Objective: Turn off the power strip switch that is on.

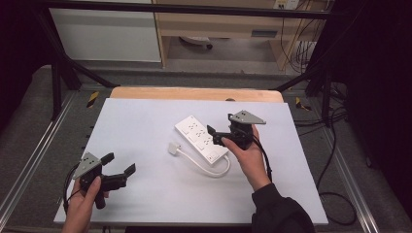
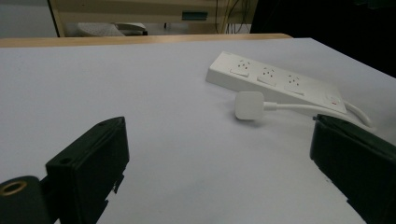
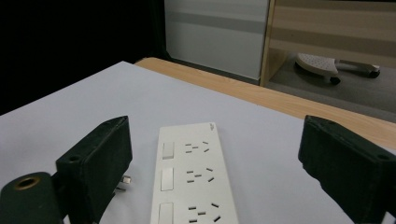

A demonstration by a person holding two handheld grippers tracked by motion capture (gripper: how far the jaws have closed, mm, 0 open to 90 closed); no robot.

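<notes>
I am holding my right gripper just above the white power strip, which is lying flat near the middle of the white tabletop. In the right gripper view the strip is sitting between my two jaws, and they are standing wide apart, holding nothing. My left gripper is waiting near the front left corner of the tabletop, well apart from the strip; its jaws are also wide and empty.

The plug of the strip is lying on the tabletop just beside the strip's long side, and the white cable is making a loop from it back to the near end. In the left gripper view the plug is resting close in front of the strip body.

What I am fearing here: the strip is wide and low, so if I am closing the jaws too high, they are probably slipping off the smooth edges and pushing the strip sideways. Also the stiff cable could be dragging the plug away when the strip is moving, and then my left gripper is having a harder reach.
</notes>
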